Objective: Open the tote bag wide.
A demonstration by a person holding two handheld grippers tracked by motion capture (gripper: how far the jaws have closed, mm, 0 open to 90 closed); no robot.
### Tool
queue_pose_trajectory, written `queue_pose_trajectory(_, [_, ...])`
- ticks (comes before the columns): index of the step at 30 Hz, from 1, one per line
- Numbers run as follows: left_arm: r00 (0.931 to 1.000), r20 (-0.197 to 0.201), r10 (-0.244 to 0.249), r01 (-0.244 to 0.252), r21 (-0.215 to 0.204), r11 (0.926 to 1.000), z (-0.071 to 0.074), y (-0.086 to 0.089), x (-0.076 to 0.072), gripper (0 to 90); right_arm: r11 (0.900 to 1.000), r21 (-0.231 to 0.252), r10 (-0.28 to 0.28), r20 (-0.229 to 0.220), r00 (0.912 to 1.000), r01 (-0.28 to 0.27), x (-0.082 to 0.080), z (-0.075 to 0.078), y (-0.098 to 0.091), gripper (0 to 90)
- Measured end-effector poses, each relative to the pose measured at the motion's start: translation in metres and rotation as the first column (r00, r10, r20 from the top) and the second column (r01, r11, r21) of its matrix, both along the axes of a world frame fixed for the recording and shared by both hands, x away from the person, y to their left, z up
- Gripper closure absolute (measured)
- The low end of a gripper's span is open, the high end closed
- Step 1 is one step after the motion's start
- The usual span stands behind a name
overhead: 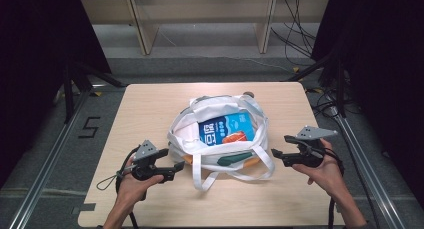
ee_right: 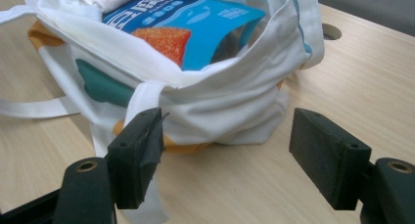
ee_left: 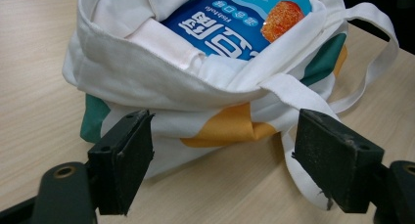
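We're hovering both grippers — left gripper (overhead: 177,158), right gripper (overhead: 280,146) — jaws wide and empty, tote bag (overhead: 186,126) rim just ahead of the fingertips, so we're aiming for the rim cloth, not the blue packet (overhead: 226,128).

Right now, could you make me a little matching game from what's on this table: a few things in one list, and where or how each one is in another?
Things:
1. tote bag
2. blue packet
3. left gripper
4. right gripper

Descriptions:
A. open, by the bag's right side
B. lying inside the bag
C. slumped in the middle of the table
D. open, by the bag's left side

Pairs: 1-C, 2-B, 3-D, 4-A
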State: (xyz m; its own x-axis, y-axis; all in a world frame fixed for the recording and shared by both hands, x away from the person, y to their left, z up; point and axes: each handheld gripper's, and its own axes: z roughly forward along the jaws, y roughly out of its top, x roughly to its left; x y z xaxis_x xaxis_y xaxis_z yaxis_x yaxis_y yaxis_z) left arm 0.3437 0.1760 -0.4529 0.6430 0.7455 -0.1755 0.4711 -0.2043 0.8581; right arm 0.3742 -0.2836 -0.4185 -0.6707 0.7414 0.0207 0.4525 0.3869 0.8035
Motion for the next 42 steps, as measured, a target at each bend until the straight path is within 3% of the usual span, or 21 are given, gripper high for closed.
queue_pose_trajectory(1, [1.0, -0.002, -0.004, 0.004, -0.003, 1.0, -0.002, 0.0, -0.003, 21.4, 0.9999, -0.002, 0.012, 0.023, 0.9997, -0.012, -0.002, -0.002, -0.001, 28.9])
queue_pose_trajectory(6, [0.9999, -0.003, -0.011, 0.011, -0.009, 0.9999, -0.007, -0.003, -0.012, 21.1, 0.9999, 0.01, 0.013, 0.003, 0.9999, -0.013, -0.012, -0.005, 0.0, 27.7])
queue_pose_trajectory(10, [0.9993, 0.005, -0.038, 0.038, 0.004, 0.9993, -0.01, -0.006, -0.022, 22.0, 0.9998, 0.008, 0.016, 0.024, 0.9996, -0.017, -0.019, -0.011, 0.0, 27.1])
queue_pose_trajectory(11, [0.9993, 0.005, -0.038, 0.038, 0.004, 0.9993, -0.01, -0.006, -0.022, 21.8, 0.9998, 0.013, 0.015, -0.007, 0.9999, -0.015, -0.022, -0.012, 0.001, 26.9])
queue_pose_trajectory(13, [0.999, 0.003, -0.044, 0.044, 0.006, 0.999, -0.012, -0.009, -0.027, 21.5, 0.9997, 0.005, 0.024, 0.009, 0.9997, -0.024, -0.022, -0.014, 0.001, 26.8])
queue_pose_trajectory(15, [0.9984, 0.006, -0.057, 0.057, 0.022, 0.9981, -0.016, -0.011, -0.032, 21.1, 0.9997, 0.017, 0.017, -0.024, 0.9996, -0.017, -0.029, -0.019, 0.002, 26.4])
queue_pose_trajectory(18, [0.9977, 0.011, -0.066, 0.066, 0.025, 0.9975, -0.017, -0.012, -0.035, 21.0, 0.9995, 0.005, 0.032, 0.012, 0.9994, -0.032, -0.029, -0.022, 0.0, 26.4])
queue_pose_trajectory(19, [0.9977, 0.011, -0.067, 0.067, 0.023, 0.9975, -0.017, -0.012, -0.036, 20.9, 0.9997, 0.018, 0.017, -0.022, 0.9996, -0.017, -0.033, -0.023, 0.0, 26.4])
queue_pose_trajectory(20, [0.9969, 0.023, -0.076, 0.075, 0.035, 0.9966, -0.018, -0.011, -0.036, 20.9, 0.9997, 0.018, 0.017, -0.022, 0.9996, -0.017, -0.033, -0.023, 0.0, 26.4])
queue_pose_trajectory(22, [0.9976, 0.022, -0.066, 0.065, 0.032, 0.9974, -0.021, -0.01, -0.039, 20.8, 0.9997, 0.016, 0.016, -0.012, 0.9998, -0.016, -0.036, -0.027, -0.002, 26.4])
queue_pose_trajectory(23, [0.9973, 0.022, -0.07, 0.069, 0.023, 0.9973, -0.022, -0.01, -0.039, 20.7, 0.9991, 0.001, 0.042, 0.023, 0.9989, -0.042, -0.034, -0.028, -0.004, 26.4])
queue_pose_trajectory(25, [0.9987, 0.012, -0.049, 0.049, 0.008, 0.9988, -0.025, -0.011, -0.042, 20.6, 0.9996, 0.02, 0.02, -0.024, 0.9995, -0.02, -0.039, -0.03, -0.003, 26.4])
queue_pose_trajectory(26, [0.9987, 0.012, -0.049, 0.049, 0.008, 0.9988, -0.025, -0.011, -0.042, 20.5, 0.9996, 0.02, 0.02, -0.024, 0.9995, -0.02, -0.039, -0.03, -0.003, 26.4])
queue_pose_trajectory(27, [0.9988, 0.014, -0.046, 0.046, 0.007, 0.9989, -0.026, -0.011, -0.043, 20.5, 0.9995, 0.008, 0.029, 0.006, 0.9996, -0.029, -0.038, -0.031, -0.004, 26.4])
queue_pose_trajectory(30, [0.9985, 0.018, -0.052, 0.052, 0.019, 0.9985, -0.027, -0.01, -0.047, 20.2, 0.9995, 0.023, 0.024, -0.02, 0.9995, -0.024, -0.044, -0.035, -0.002, 26.4])
queue_pose_trajectory(31, [0.9986, 0.016, -0.05, 0.049, 0.017, 0.9986, -0.028, -0.011, -0.048, 20.2, 0.9989, 0.006, 0.046, 0.006, 0.9989, -0.046, -0.043, -0.036, -0.004, 26.4])
queue_pose_trajectory(32, [0.9985, 0.019, -0.051, 0.051, 0.017, 0.9986, -0.028, -0.011, -0.049, 19.8, 0.9994, 0.018, 0.028, -0.018, 0.9994, -0.028, -0.048, -0.037, -0.002, 26.4])
queue_pose_trajectory(36, [0.9972, 0.027, -0.07, 0.069, 0.028, 0.9972, -0.031, -0.012, -0.054, 18.5, 0.999, 0.008, 0.045, -0.005, 0.999, -0.045, -0.052, -0.039, -0.005, 26.2])
queue_pose_trajectory(39, [0.9984, 0.018, -0.054, 0.054, 0.028, 0.9981, -0.033, -0.014, -0.058, 18.1, 0.9983, 0.017, 0.057, -0.011, 0.9983, -0.057, -0.056, -0.043, -0.005, 26.0])
queue_pose_trajectory(40, [0.998, 0.022, -0.06, 0.059, 0.034, 0.9977, -0.034, -0.014, -0.059, 18.0, 0.9992, 0.009, 0.04, -0.004, 0.9992, -0.04, -0.059, -0.044, -0.004, 25.9])
queue_pose_trajectory(42, [0.998, 0.022, -0.059, 0.058, 0.034, 0.9977, -0.035, -0.015, -0.061, 17.9, 0.9993, 0.015, 0.035, -0.03, 0.9989, -0.035, -0.063, -0.046, -0.004, 25.9])
